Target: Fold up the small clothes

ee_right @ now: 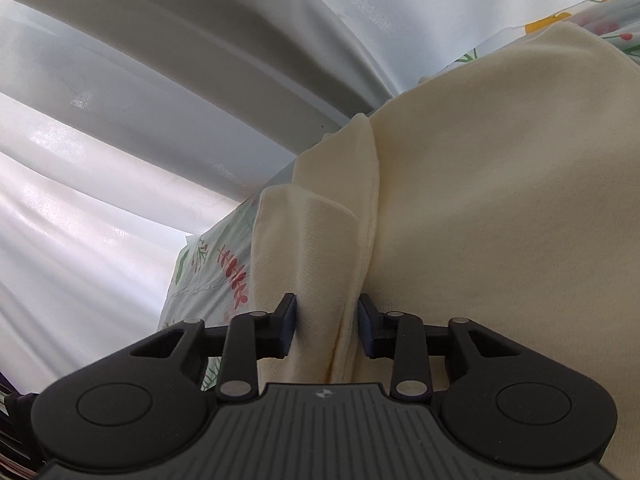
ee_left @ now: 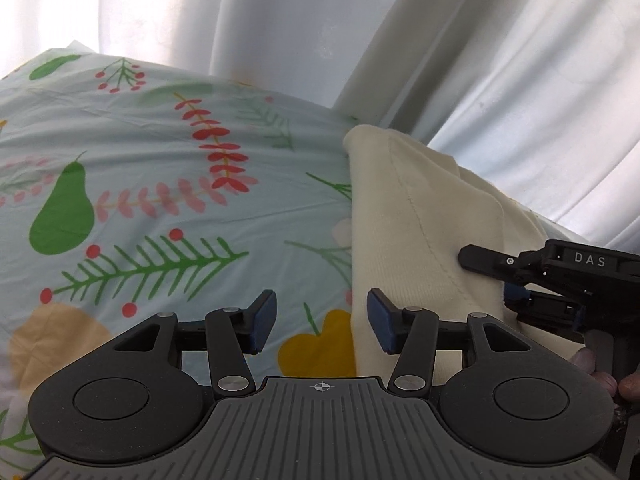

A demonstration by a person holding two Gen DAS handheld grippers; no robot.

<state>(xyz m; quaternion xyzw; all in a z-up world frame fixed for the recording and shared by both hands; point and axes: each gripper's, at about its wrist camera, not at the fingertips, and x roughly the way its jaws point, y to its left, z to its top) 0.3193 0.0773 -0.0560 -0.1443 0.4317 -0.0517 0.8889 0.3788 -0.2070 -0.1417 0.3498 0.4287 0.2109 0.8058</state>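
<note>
A cream-coloured small garment lies on a sheet printed with pears and leaves. In the left wrist view my left gripper is open and empty, its right finger over the garment's left edge. My right gripper reaches in from the right onto the garment. In the right wrist view the right gripper has its jaws a little apart, with a bunched fold of the cream garment between the pads. The rest of the garment spreads to the right.
White curtains hang behind the printed sheet and fill the left of the right wrist view. The person's fingers show at the right edge, under the right gripper.
</note>
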